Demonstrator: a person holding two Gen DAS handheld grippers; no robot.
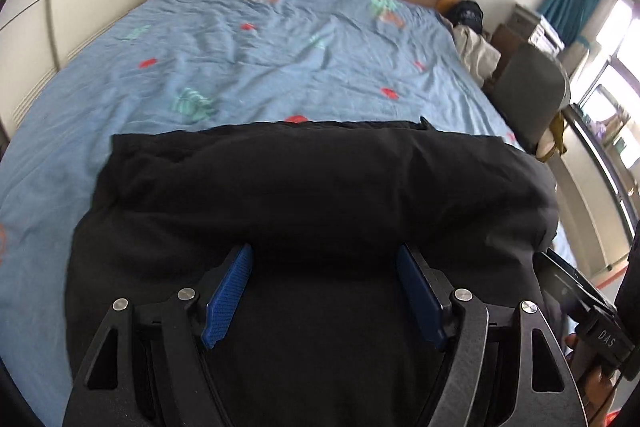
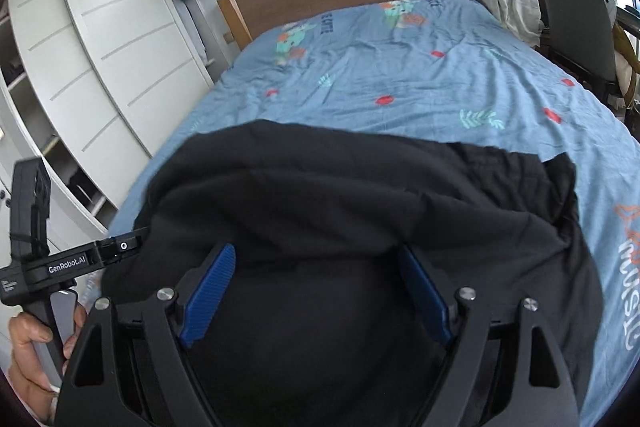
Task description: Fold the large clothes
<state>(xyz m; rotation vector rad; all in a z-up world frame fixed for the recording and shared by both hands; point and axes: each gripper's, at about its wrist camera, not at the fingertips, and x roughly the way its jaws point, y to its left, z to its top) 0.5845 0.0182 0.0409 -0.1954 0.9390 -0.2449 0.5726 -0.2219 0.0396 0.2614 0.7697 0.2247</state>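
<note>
Over the near end of the bed (image 1: pixel 248 67) you've got both tools tilted down at the black garment (image 1: pixel 304 195), which lies bunched on the blue sheet toward 6 o'clock in both views. Your left tool (image 1: pixel 324 297) has its blue pads spread apart with only cloth below them, nothing pinched. Same for your right tool (image 2: pixel 316 297): pads wide apart, not clamped on anything. From the right wrist view you get your left hand (image 2: pixel 30 339) wrapped round its handle at 8 o'clock, plus the white wardrobe (image 2: pixel 100 39). Left wrist view instead catches your right tool's body at 4 o'clock, and the grey chair (image 1: pixel 532 95) at 2 o'clock.
</note>
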